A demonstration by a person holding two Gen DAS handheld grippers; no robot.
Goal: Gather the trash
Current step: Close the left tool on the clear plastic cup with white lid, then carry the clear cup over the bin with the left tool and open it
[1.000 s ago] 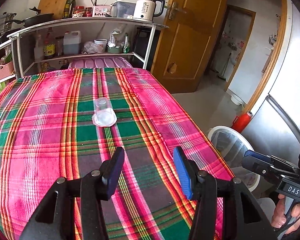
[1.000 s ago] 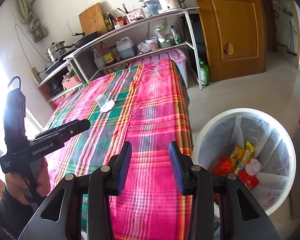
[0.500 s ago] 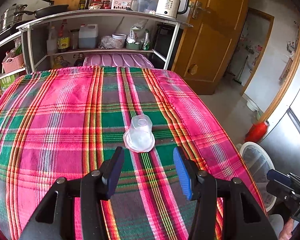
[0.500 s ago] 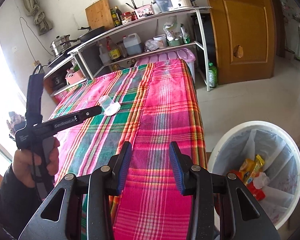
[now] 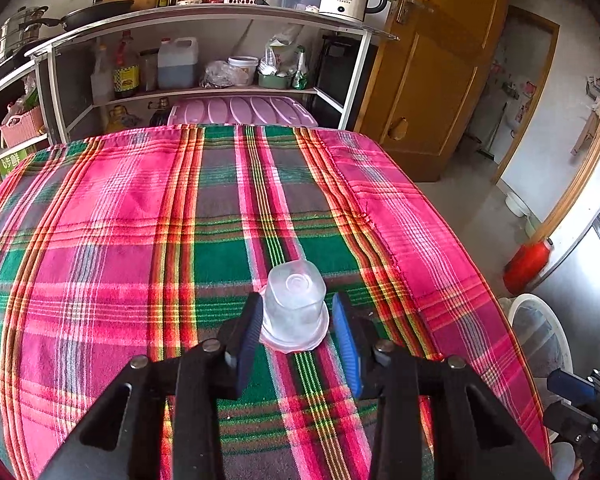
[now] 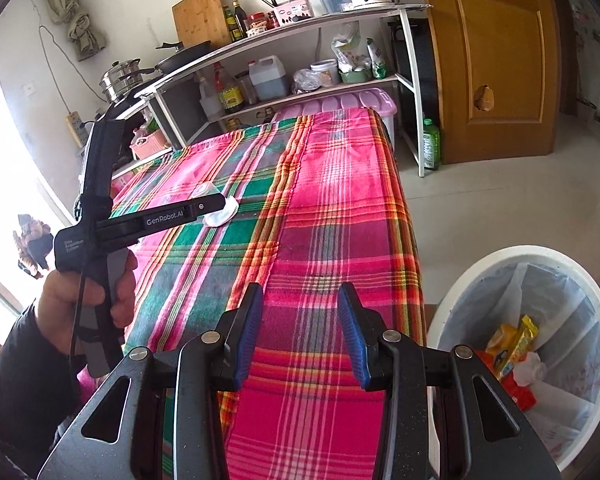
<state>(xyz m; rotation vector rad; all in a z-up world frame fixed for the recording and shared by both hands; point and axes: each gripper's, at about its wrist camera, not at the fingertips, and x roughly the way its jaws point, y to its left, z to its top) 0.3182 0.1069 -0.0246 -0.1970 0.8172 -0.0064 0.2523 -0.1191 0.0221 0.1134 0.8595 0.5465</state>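
Observation:
A clear plastic cup (image 5: 295, 304) lies upside down on the plaid tablecloth (image 5: 140, 220), its rim flared on the cloth. My left gripper (image 5: 298, 332) is open with its blue pads on either side of the cup; the left pad looks close to or touching it, the right pad stands apart. In the right wrist view the cup (image 6: 217, 210) shows small beyond the left gripper's body (image 6: 156, 218). My right gripper (image 6: 302, 328) is open and empty above the table's near right edge. A white lined trash bin (image 6: 532, 344) holding wrappers stands on the floor to the right.
A metal shelf rack (image 5: 204, 40) with bottles, a kettle and pans stands behind the table. A pink storage box (image 5: 242, 111) sits at the table's far edge. A wooden door (image 5: 432, 64) is at the right. The bin's rim (image 5: 540, 332) shows off the table's right edge.
My left gripper has moved forward across the table until its open jaws straddle the cup. The right gripper has stayed open near the table's edge by the bin.

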